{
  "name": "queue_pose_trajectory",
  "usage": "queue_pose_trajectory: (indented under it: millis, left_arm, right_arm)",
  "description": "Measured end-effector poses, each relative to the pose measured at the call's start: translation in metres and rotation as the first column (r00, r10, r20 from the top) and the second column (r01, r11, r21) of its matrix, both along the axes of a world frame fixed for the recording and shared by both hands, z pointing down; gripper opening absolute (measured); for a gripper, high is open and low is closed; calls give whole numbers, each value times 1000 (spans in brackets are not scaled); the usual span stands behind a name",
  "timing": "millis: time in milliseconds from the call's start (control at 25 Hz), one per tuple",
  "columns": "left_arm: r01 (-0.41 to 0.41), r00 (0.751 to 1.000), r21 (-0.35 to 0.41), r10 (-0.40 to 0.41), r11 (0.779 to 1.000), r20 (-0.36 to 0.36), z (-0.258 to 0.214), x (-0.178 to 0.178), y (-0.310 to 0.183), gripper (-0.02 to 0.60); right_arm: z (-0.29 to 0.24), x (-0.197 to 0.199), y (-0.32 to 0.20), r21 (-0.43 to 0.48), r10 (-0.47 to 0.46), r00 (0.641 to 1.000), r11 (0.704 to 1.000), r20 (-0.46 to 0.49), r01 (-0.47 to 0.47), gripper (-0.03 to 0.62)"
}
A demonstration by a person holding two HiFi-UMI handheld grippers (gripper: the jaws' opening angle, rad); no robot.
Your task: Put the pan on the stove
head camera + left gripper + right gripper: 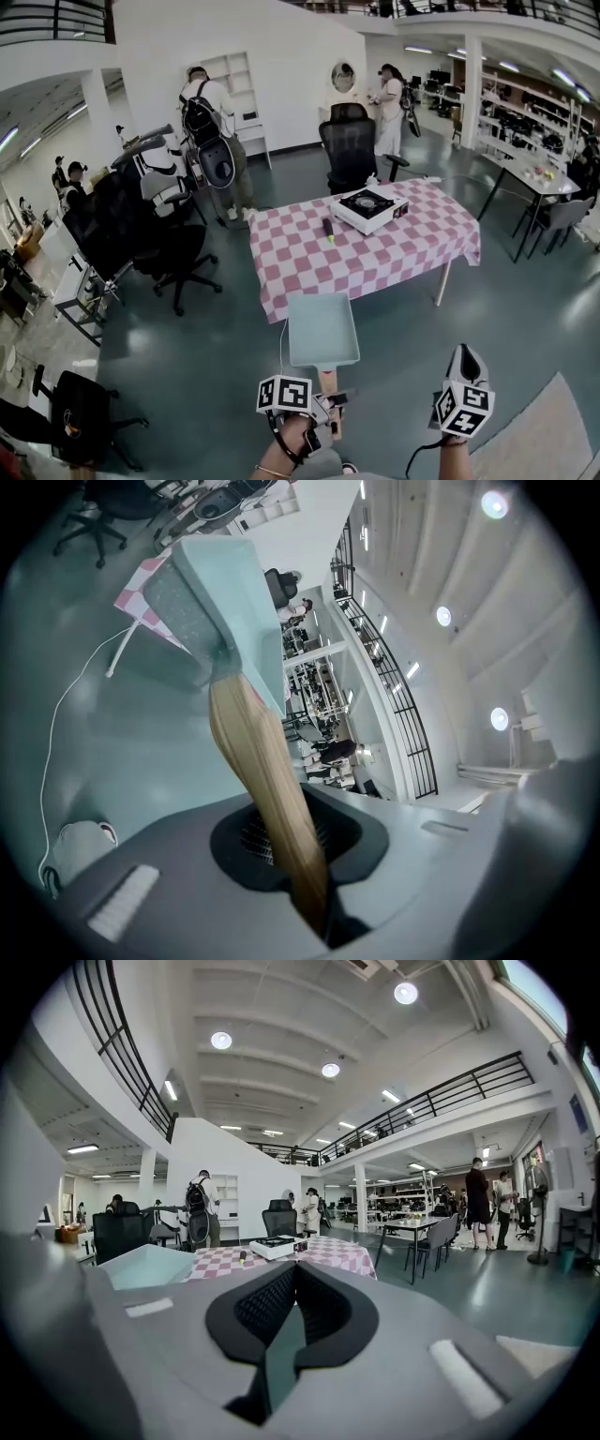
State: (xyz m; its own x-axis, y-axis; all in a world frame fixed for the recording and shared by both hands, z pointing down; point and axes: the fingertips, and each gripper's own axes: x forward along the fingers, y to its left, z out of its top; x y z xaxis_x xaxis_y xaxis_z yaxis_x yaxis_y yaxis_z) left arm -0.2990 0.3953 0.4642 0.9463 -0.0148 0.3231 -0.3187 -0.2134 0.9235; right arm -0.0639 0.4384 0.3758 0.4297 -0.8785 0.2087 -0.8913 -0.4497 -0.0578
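On the L, a person w/ a backpack (208, 112) is standing by the office chairs (178, 248). Nearer me, the left gripper (330, 401) is clamping the wooden handle (327, 380) of the pale teal pan (322, 328), jaws pinched narrow on it. It's holding the pan in the air, just short of the checked table (300, 267). The stove (368, 208) is sitting twd the table's far R, well apart from the pan. Far R, the right gripper (466, 361) is hovering, jaws together, nothing btwn them.
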Motion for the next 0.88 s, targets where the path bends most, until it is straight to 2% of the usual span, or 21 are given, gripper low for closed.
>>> queue_pose_trajectory:
  millis: [400, 880]
  left_arm:
    - [-15, 1000, -15, 15, 1000, 26, 7, 36, -24, 23]
    - [-71, 997, -10, 71, 997, 6, 4, 86, -106, 23]
  right_arm:
    - [26, 37, -23, -35, 3, 999, 999, 48, -1, 9]
    - [18, 88, -85, -27, 82, 996, 996, 31, -82, 9]
